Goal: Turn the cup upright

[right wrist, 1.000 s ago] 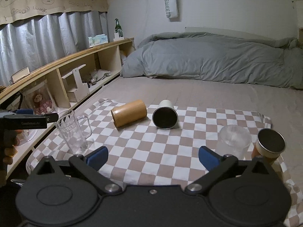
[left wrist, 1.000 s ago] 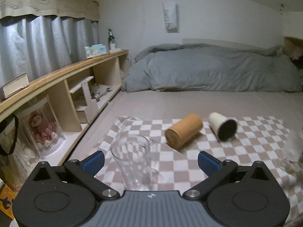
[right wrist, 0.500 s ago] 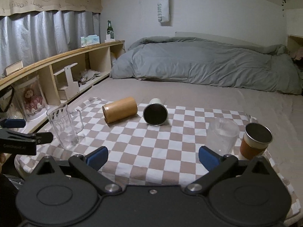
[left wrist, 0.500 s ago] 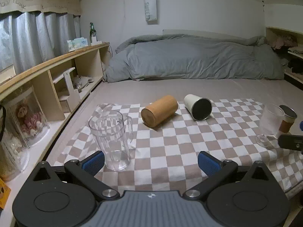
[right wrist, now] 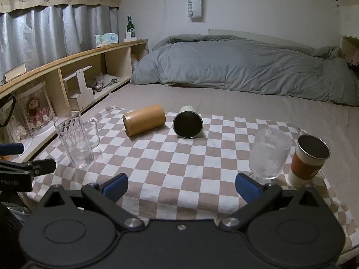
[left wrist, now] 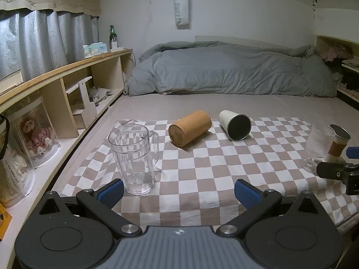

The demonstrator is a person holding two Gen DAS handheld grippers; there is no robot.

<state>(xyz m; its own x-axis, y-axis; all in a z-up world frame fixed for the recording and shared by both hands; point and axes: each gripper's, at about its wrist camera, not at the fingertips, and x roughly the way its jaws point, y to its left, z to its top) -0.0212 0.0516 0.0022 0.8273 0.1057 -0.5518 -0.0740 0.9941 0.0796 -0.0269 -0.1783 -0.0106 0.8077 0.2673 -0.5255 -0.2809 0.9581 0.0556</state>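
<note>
While both claws hang back at the near edge of the checkered cloth (right wrist: 170, 157), two cups lie on their sides at the far part of it: a bamboo cup (left wrist: 190, 127) w/ its closed base toward the cams, and just right of it, apart, a white cup (left wrist: 235, 124) w/ dark mouth facing the claws. From the left gripper (left wrist: 178, 192) both sit well ahead, bamboo cup abt centre, white cup ahead-right. From the right gripper (right wrist: 181, 185) the white cup is straight ahead, bamboo cup ahead-left. Both grippers spread wide, nothing between fingers. Clear pitcher (left wrist: 134, 157) upright just beyond left gripper's left finger. Ribbed glass (right wrist: 268, 155) & sleeved steel cup (right wrist: 308, 160) upright by right gripper's right finger. Grey duvet (left wrist: 228, 71) far behind.
</note>
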